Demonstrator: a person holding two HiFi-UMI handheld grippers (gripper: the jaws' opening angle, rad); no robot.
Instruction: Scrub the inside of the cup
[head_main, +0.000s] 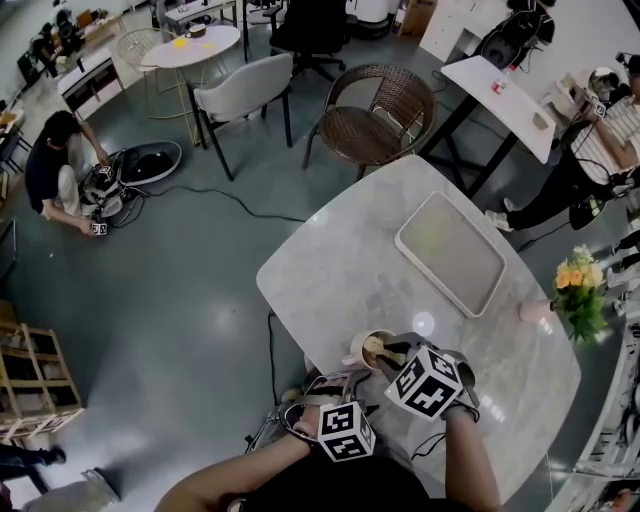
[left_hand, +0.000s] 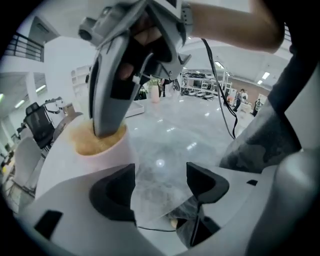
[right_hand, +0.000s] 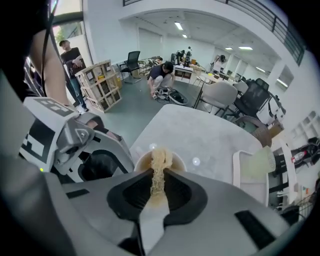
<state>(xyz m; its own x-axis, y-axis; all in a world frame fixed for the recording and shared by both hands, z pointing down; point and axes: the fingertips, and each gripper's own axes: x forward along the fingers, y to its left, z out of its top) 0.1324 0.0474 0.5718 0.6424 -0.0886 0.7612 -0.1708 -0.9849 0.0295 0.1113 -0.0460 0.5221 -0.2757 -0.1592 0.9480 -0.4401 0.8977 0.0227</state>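
A pale cup (head_main: 358, 352) stands near the front edge of the marble table (head_main: 340, 270). My right gripper (head_main: 392, 353) points steeply down over it, shut on a beige fibrous scrubber (right_hand: 159, 165) whose end reaches into the cup (right_hand: 172, 161). In the left gripper view the right gripper's fingers (left_hand: 107, 120) dip into the cup's mouth (left_hand: 97, 146). My left gripper (left_hand: 160, 185) is open just right of the cup, with only bare table between its pads. In the head view the left gripper (head_main: 335, 385) sits below and left of the cup.
A white tray (head_main: 500, 290) with a pale green cloth lies at the middle of the table. A pink vase of flowers (head_main: 578, 290) stands at the right edge. A wicker chair (head_main: 375, 120) and a grey chair (head_main: 240, 95) stand beyond the table.
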